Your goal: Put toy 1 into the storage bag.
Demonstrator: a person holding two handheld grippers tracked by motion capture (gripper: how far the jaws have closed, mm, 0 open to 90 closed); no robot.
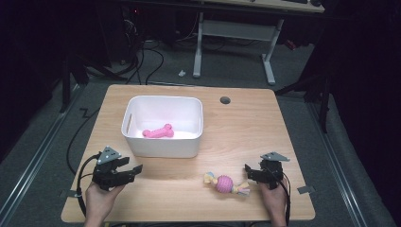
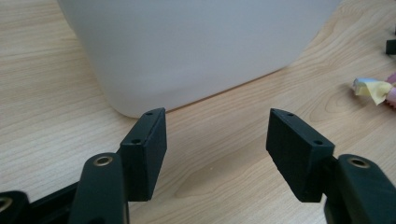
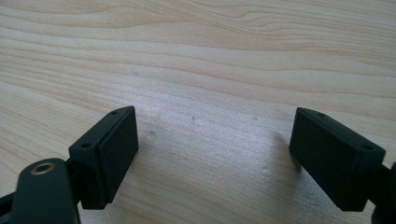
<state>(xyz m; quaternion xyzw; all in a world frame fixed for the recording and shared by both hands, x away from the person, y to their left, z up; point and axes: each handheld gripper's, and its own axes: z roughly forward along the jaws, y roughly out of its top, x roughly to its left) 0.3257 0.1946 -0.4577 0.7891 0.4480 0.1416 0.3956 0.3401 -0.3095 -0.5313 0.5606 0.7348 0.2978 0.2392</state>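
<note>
No writing is legible anywhere. The pink-and-yellow knotted rope toy (image 1: 226,184) lies on the light wooden table (image 1: 236,132), just beside the right gripper (image 1: 249,171), whose jaws stand wide and empty. The left gripper (image 1: 133,166) gapes empty near the white plastic bin (image 1: 163,146) holding a pink bone-shaped toy (image 1: 158,132).

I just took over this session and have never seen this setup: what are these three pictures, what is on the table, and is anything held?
No robot arm here: a person holds a two-jaw tool in each hand. The high view looks down on the wooden table; the left gripper is at its left, the right gripper at its right. The other two pictures come from cameras riding on each gripper, looking along its black jaws. On the table stands a white bin with a pink bone toy inside. A pink rope toy lies just beside the right gripper. Both pairs of jaws stand open and hold nothing.
</note>
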